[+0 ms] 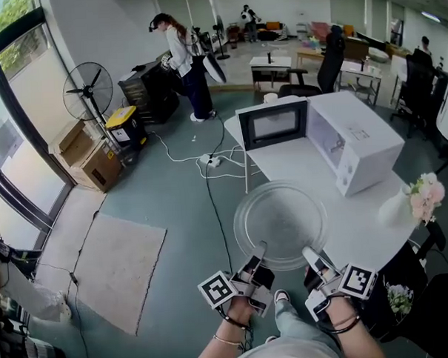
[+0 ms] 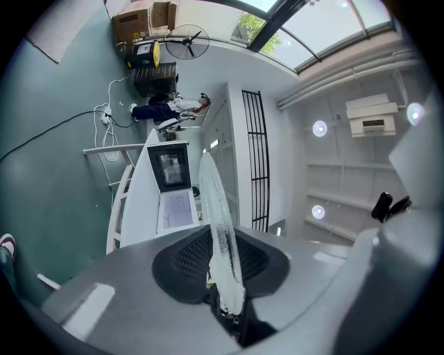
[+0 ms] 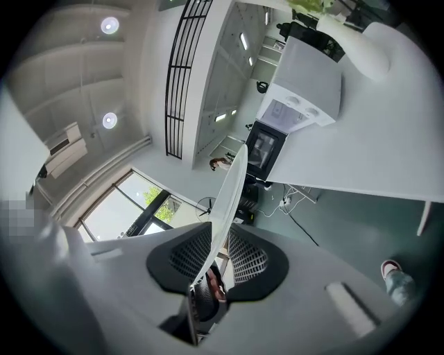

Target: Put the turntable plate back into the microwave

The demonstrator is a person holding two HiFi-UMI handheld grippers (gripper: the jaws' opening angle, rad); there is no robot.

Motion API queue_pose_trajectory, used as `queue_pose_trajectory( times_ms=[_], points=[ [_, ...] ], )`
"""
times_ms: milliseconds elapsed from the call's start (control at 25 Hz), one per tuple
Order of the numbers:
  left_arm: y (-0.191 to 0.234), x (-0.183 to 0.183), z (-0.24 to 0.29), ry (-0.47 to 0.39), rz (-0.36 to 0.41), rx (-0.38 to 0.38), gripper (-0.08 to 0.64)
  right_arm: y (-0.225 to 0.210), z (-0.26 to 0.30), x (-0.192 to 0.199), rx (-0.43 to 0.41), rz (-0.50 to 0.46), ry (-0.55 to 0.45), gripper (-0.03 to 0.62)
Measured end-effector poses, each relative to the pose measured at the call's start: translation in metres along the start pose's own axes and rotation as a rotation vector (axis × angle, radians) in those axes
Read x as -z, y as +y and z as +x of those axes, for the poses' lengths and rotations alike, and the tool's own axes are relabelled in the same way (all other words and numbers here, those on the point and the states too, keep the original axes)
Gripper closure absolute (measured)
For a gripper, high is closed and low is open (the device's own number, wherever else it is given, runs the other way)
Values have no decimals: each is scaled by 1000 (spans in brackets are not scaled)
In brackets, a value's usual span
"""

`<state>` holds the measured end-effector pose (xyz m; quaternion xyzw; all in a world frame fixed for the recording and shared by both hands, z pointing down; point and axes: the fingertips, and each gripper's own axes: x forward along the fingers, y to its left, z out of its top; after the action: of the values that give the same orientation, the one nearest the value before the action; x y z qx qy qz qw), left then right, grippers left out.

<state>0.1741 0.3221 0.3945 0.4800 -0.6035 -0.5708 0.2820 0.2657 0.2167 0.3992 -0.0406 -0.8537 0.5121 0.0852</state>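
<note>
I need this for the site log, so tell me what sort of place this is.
Probably an open-plan office or lab workspace: desks and an office chair at the back, a standing fan by tall windows, and a microwave on a white table.

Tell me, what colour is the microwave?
The microwave is white, with a dark door window; head view shows it best.

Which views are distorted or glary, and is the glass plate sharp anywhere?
Head view: mild fisheye bend, even daylight, turntable plate sharp but see-through against the white table. Left gripper view: strong fisheye, plate edge-on, ceiling lamps flare. Right gripper view: same distortion, window bright.
</note>
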Motion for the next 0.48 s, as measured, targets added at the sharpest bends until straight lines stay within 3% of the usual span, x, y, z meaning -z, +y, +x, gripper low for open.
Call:
queue_pose_trajectory(
  times_ms=[320,480],
  points=[
    [26,-48,78,-15,-17,-15,511,-14,74,-61,-35,54,10,514],
    [40,-66,119,-10,-22,-28,511,-28,105,-95,-40,36,16,512]
  ],
)
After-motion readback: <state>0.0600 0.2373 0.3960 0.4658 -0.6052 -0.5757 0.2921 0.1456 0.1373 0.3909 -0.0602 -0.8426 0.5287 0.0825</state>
